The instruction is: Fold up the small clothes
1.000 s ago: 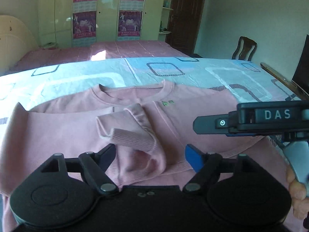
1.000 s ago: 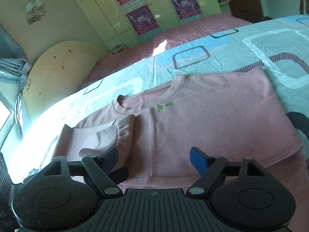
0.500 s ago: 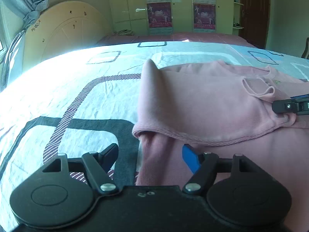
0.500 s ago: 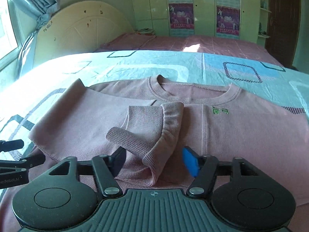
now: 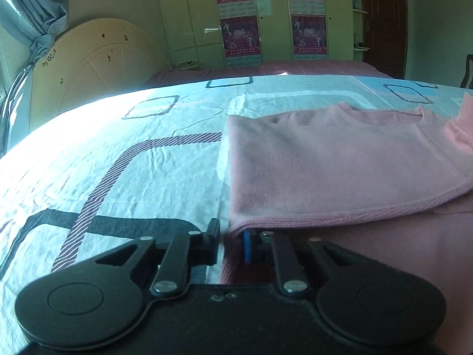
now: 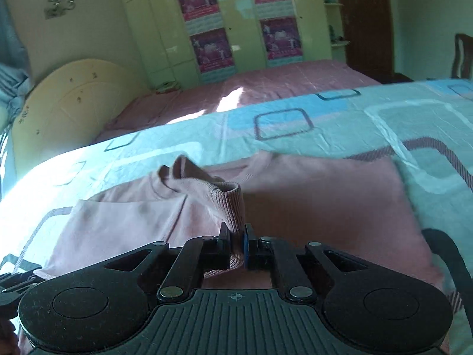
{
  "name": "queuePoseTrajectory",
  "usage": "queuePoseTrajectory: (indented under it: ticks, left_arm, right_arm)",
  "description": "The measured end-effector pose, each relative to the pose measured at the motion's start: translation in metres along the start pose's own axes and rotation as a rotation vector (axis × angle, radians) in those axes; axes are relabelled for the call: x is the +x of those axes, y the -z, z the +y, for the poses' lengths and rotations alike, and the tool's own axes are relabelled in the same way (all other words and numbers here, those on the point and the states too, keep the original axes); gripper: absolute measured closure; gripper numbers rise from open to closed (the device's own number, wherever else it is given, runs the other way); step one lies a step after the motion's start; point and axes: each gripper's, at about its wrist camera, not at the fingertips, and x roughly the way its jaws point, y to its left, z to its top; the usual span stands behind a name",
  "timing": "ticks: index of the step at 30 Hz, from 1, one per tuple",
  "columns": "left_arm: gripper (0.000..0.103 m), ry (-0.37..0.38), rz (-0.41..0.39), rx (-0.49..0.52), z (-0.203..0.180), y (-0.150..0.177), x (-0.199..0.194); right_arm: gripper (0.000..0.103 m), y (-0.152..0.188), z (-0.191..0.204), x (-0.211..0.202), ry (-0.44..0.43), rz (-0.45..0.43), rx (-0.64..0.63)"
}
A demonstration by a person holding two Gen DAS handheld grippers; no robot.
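A pink sweatshirt (image 5: 340,165) lies on the patterned bedsheet (image 5: 118,159), its left side folded over the body. My left gripper (image 5: 232,247) is shut on the sweatshirt's ribbed hem corner at its left edge. In the right wrist view the same pink sweatshirt (image 6: 319,195) lies spread, and my right gripper (image 6: 236,248) is shut on the ribbed sleeve cuff (image 6: 233,207), holding the sleeve lifted above the body. The left gripper's tip (image 6: 14,281) shows at the left edge of that view.
The sheet (image 6: 399,118) extends wide to the left and far side of the sweatshirt. A cream headboard (image 5: 97,71), grey curtain (image 5: 26,23), green wardrobe with posters (image 5: 272,14), a pink bed (image 6: 251,94) and a wooden chair (image 6: 462,56) stand beyond.
Both grippers were open half a second ago. The left has closed on the hem corner, the right has closed on the sleeve cuff and raised it.
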Motion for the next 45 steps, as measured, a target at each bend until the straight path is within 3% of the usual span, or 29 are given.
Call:
queuePoseTrajectory:
  ticks: [2,6,9,11,12,13,14,15,17,22,25,26,29,32,34,36,38,42,45]
  left_arm:
    - [0.092,-0.001,0.004,0.004,-0.002,0.005,0.001]
    - [0.092,0.03,0.019,-0.014,0.002,0.003,-0.004]
    - [0.084,0.066,0.036,-0.018,0.007,0.002,-0.009]
    - [0.067,0.081,0.048,-0.046,0.014,0.0,-0.014]
    - [0.047,0.082,0.052,-0.055,0.016,-0.001,-0.017]
    - [0.028,0.074,0.048,-0.068,0.019,-0.001,-0.022]
    - [0.026,0.068,0.024,-0.074,0.021,-0.003,-0.028]
    - [0.027,0.067,0.01,-0.073,0.023,-0.004,-0.033]
    - [0.026,0.079,0.006,-0.084,0.024,-0.012,-0.034]
    - [0.03,0.119,0.042,-0.151,0.017,-0.036,-0.004]
    - [0.035,0.137,0.038,-0.159,0.004,-0.052,0.018]
    - [0.036,0.143,0.033,-0.153,-0.001,-0.057,0.023]
    - [0.041,0.161,0.02,-0.116,-0.014,-0.068,0.039]
    - [0.041,0.159,0.037,-0.08,-0.025,-0.073,0.059]
    - [0.043,0.152,0.057,-0.08,-0.026,-0.073,0.071]
    - [0.043,0.151,0.088,-0.088,-0.025,-0.069,0.08]
    - [0.042,0.153,0.077,-0.077,-0.025,-0.066,0.08]
    - [0.035,0.162,0.048,-0.081,-0.023,-0.073,0.071]
    - [0.035,0.164,0.045,-0.087,-0.024,-0.084,0.079]
  right_arm:
    - [0.096,0.006,-0.011,0.004,-0.002,0.039,0.031]
    - [0.096,0.005,-0.022,0.0,0.007,0.03,0.082]
    - [0.096,0.009,-0.026,-0.002,0.001,0.066,0.065]
    - [0.096,0.013,-0.029,-0.009,0.001,0.063,0.063]
    - [0.095,0.013,-0.032,-0.012,-0.002,0.068,0.073]
    - [0.091,0.014,-0.038,-0.015,-0.01,0.061,0.095]
    - [0.077,0.013,-0.041,-0.019,-0.004,0.047,0.109]
    - [0.063,0.01,-0.045,-0.023,-0.002,0.027,0.119]
    - [0.054,0.004,-0.05,-0.025,0.003,0.003,0.132]
    - [0.054,-0.003,-0.057,0.01,0.015,0.076,0.156]
    - [0.054,-0.005,-0.054,0.017,-0.005,0.073,0.171]
    - [0.059,-0.005,-0.051,0.018,-0.013,0.084,0.156]
    - [0.085,-0.004,-0.044,0.018,-0.038,0.104,0.122]
    - [0.089,-0.006,-0.04,0.003,-0.028,0.053,0.087]
    - [0.09,-0.005,-0.032,-0.01,0.036,-0.02,-0.004]
    - [0.103,0.0,-0.033,0.001,0.13,0.019,-0.069]
    - [0.102,0.005,-0.046,0.01,0.091,0.079,-0.012]
    - [0.102,-0.004,-0.049,-0.01,0.095,-0.025,0.001]
    - [0.101,-0.019,-0.037,-0.005,0.078,-0.043,-0.041]
